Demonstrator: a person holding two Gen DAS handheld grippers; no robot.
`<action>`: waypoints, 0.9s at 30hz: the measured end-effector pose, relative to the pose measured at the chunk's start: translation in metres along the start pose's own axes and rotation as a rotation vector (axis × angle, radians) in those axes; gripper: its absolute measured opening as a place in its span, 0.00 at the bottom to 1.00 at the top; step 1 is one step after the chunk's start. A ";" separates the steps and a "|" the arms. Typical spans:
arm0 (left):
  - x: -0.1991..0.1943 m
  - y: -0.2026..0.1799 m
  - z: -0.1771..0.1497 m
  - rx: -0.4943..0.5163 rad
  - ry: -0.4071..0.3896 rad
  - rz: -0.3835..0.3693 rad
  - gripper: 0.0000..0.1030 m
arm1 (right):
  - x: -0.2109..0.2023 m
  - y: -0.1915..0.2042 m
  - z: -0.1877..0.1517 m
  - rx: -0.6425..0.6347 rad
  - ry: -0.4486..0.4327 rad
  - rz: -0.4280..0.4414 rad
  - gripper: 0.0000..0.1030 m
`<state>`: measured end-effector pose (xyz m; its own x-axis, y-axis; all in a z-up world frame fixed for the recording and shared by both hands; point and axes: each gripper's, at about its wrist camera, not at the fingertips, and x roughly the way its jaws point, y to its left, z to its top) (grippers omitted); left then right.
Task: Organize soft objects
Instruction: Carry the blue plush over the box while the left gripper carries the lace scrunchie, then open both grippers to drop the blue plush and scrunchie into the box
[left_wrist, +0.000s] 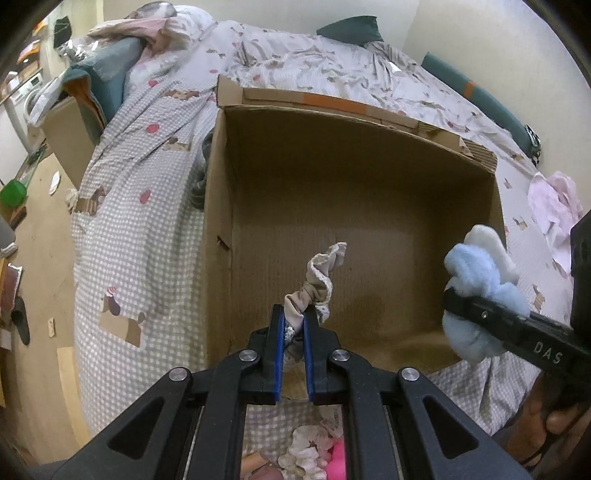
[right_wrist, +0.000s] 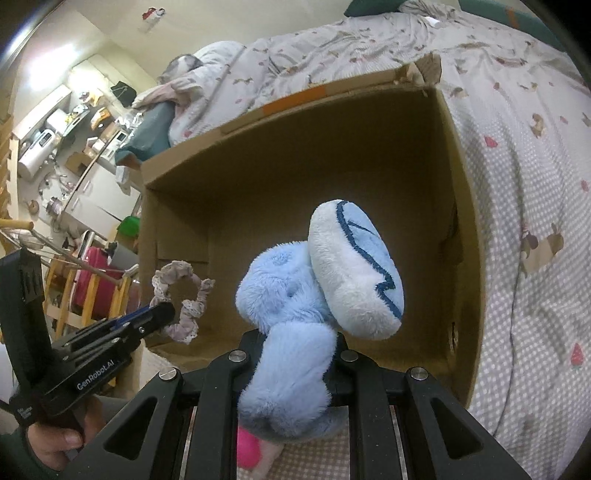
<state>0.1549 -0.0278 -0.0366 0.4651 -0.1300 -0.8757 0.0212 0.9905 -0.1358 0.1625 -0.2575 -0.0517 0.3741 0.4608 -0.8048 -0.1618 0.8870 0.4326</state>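
**Two soft items gripped over a box that shows nothing inside**

Two things are in your grippers and, as far as both views show, none has landed in the cardboard box (left_wrist: 369, 206) yet. The box fills the centre of each frame, open side toward you, standing on the checked bedspread (left_wrist: 140, 229); what shows of its floor and walls looks bare, though its near edge is hidden behind the tools. So the sorting reads as barely begun: both items remain to be dropped, and more soft things, a pink and white cluster (left_wrist: 314, 454), lie at the bottom centre of the left view.

The blue plush toy (right_wrist: 295, 314) is the larger load. Your right gripper (right_wrist: 295, 354) is clamped around its middle, at lower centre of the right view. Its long axis runs up from the jaws, leaning toward the upper right of the frame, with the pale embroidered end pointing into the box.

The scrunchie (left_wrist: 317, 288) is the smaller one. Your left gripper (left_wrist: 293, 332) is closed on its lower end, at lower centre of the left view. It stands upward, tipping to the frame's upper right, over the box opening.
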 end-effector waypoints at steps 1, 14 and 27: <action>0.001 0.001 0.000 0.000 -0.003 0.002 0.08 | 0.003 0.000 0.000 0.000 0.004 -0.007 0.18; 0.002 -0.007 -0.001 0.041 -0.021 0.036 0.08 | 0.029 -0.006 0.003 0.014 0.032 -0.081 0.18; -0.009 -0.014 -0.001 0.074 -0.071 0.027 0.12 | 0.025 0.002 0.002 -0.039 0.000 -0.086 0.36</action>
<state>0.1496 -0.0406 -0.0275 0.5276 -0.1028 -0.8432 0.0723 0.9945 -0.0760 0.1732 -0.2440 -0.0697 0.3878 0.3831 -0.8384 -0.1647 0.9237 0.3459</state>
